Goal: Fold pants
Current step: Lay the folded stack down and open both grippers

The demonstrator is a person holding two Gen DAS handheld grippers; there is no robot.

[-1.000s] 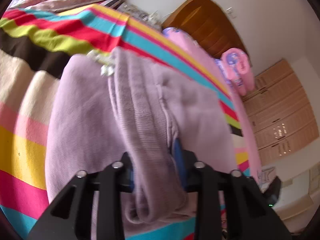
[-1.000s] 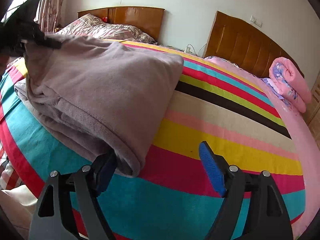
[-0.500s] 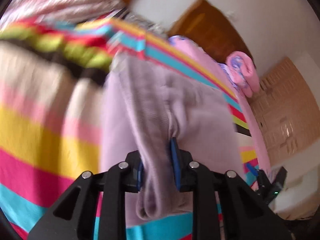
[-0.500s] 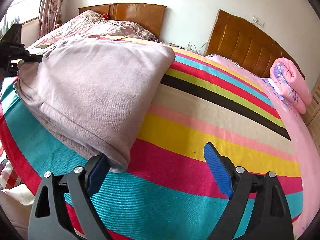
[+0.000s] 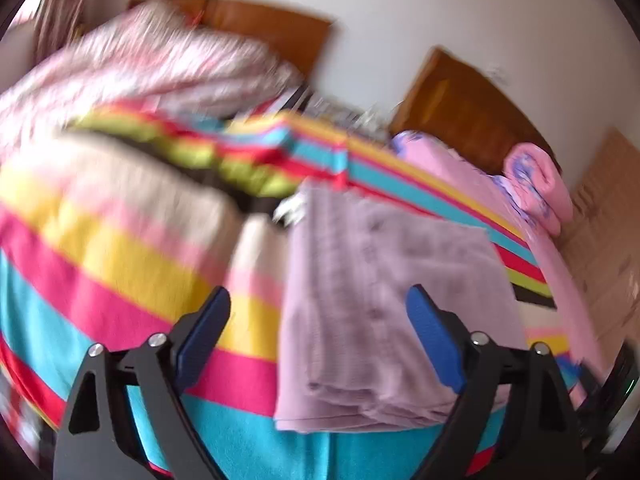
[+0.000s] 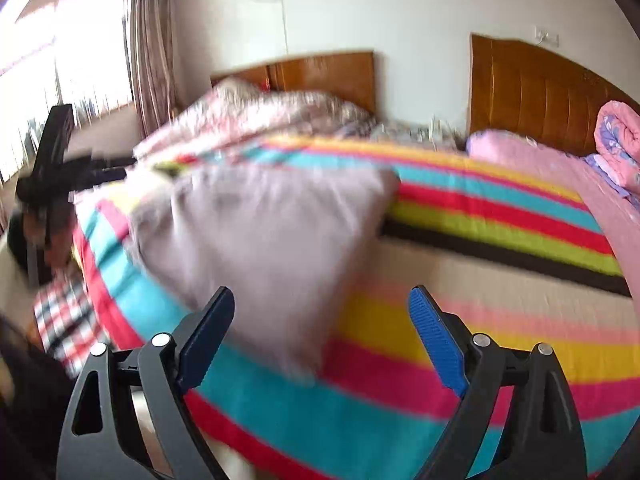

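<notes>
The lilac pants (image 5: 380, 300) lie folded in a flat stack on the striped bedspread (image 5: 120, 264), near its front edge. My left gripper (image 5: 318, 336) hovers above their near end, its jaws opening wide, pads off the cloth. In the right wrist view the same pants (image 6: 272, 236) lie as a blurred grey-lilac slab on the striped bedspread (image 6: 500, 340). My right gripper (image 6: 320, 336) is open just above their near corner, holding nothing. The left gripper (image 6: 60, 184) shows as a dark shape at the far left.
A floral quilt (image 6: 272, 120) is heaped at the head of the bed below the wooden headboards (image 6: 532, 88). A rolled pink blanket (image 6: 618, 140) lies on a pink sheet at the right. A curtained window (image 6: 80, 48) is at the left, a wooden wardrobe (image 5: 608, 232) at the right.
My left gripper let go of the pants' folded edge, opened wide and pulled back and up. The pants settled flat on the bedspread. My right gripper rose, still open.
</notes>
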